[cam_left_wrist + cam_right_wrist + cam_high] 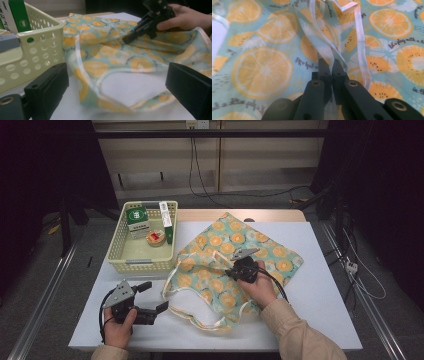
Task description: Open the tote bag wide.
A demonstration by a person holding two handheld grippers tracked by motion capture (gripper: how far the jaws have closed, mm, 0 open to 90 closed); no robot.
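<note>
Bag: fruit-print cloth bag (235,265), teal with orange slices, lies flat and rumpled on the white table (320,285), centre to right, its mouth turned to the near left.
Bag handles: pale straps (192,312) loop out on the near-left side, resting on the table.
Right gripper: right gripper (234,270) sits on the bag's middle, held by the right hand (260,287); jaws clamped tight on a fold of the thin cloth and a pale strap (362,42), fabric pinched up between them in the right gripper view.
Left gripper: left gripper (156,297) rests near the table's near-left corner in the left hand (119,327); jaws spread wide, nothing between them, pointing right toward the bag's mouth, apart from the cloth.
Basket: cream perforated basket (122,257) at far left, just left of the bag, near wall close to a bag strap.
Basket contents: 1 green-and-white box (137,218) upright at the far wall, 1 tall narrow box (166,220) at the right wall, 1 small round item (155,238) with red on top between them.
Sleeve: beige sleeve (297,335) on the right forearm, near right.
</note>
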